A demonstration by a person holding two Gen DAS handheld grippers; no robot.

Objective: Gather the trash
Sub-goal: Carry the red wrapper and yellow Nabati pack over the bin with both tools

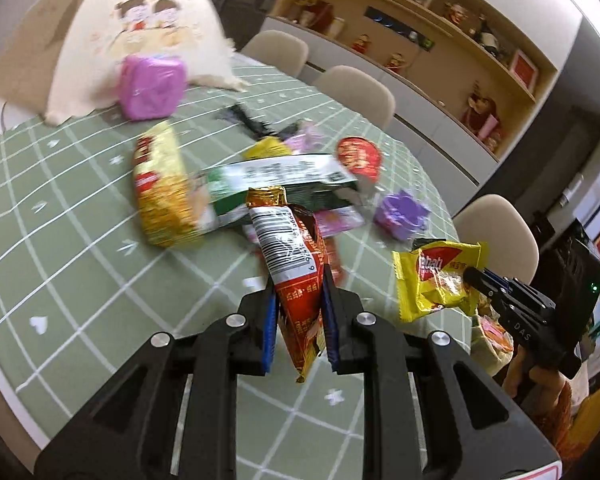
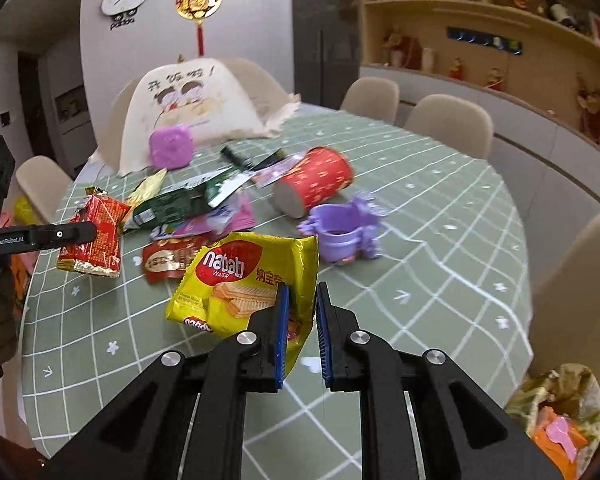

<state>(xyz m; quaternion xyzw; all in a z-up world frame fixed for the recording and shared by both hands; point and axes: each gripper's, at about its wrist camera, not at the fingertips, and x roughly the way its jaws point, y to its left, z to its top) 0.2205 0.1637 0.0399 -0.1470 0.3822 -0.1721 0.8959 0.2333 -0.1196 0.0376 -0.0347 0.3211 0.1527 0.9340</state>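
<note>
While clamped between the blue pads of the left gripper (image 1: 298,300), raised clear of the green checked tablecloth (image 1: 80,280): a red foil snack wrapper with a white barcode panel (image 1: 290,256), standing nearly upright. Just right of that wrapper, also lifted off the cloth: a yellow crinkled wafer packet with a red oval logo (image 2: 244,280), pinched at one edge by the nearly closed right gripper (image 2: 302,332). Beyond the red wrapper, lying on the cloth: a heap of loose litter, with a gold noodle packet (image 1: 162,184), a dark green and white sachet (image 1: 276,180), and a red paper cup on its side (image 2: 314,182). Near the cup, a purple plastic toy cup (image 2: 346,236). Farther back, a pink cube box (image 1: 150,86) against a cream printed cloth cover (image 1: 140,36). Beige chairs (image 1: 356,90) around the far edge.
</note>
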